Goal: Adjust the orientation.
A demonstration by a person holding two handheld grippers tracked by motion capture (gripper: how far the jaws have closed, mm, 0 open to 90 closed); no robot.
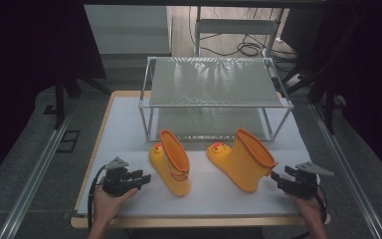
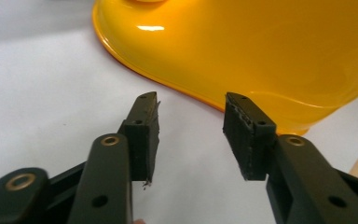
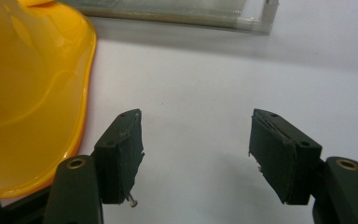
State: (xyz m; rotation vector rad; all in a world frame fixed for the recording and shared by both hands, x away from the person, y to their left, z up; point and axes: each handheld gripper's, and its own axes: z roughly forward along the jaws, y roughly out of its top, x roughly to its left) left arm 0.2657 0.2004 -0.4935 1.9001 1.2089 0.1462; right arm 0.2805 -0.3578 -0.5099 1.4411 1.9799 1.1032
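Note:
Two yellow rubber boots with orange rims and duck faces stand on the white table top. The left boot [image 1: 171, 163] is just right of my left gripper [image 1: 144, 178], which is open and empty; its side [image 2: 242, 46] looms close ahead of the jaws in the left gripper view. The right boot [image 1: 244, 158] stands just left of my right gripper [image 1: 276, 178], also open and empty. In the right gripper view the boot's glossy wall [image 3: 28, 93] lies left of the left pad [image 3: 126, 154], apart from it.
A two-tier metal-framed shelf [image 1: 214, 82] with mesh-like panels stands behind the boots; its lower corner [image 3: 261, 21] appears in the right gripper view. The white table surface [image 1: 129, 124] has a wooden edge. Cables lie on the floor beyond.

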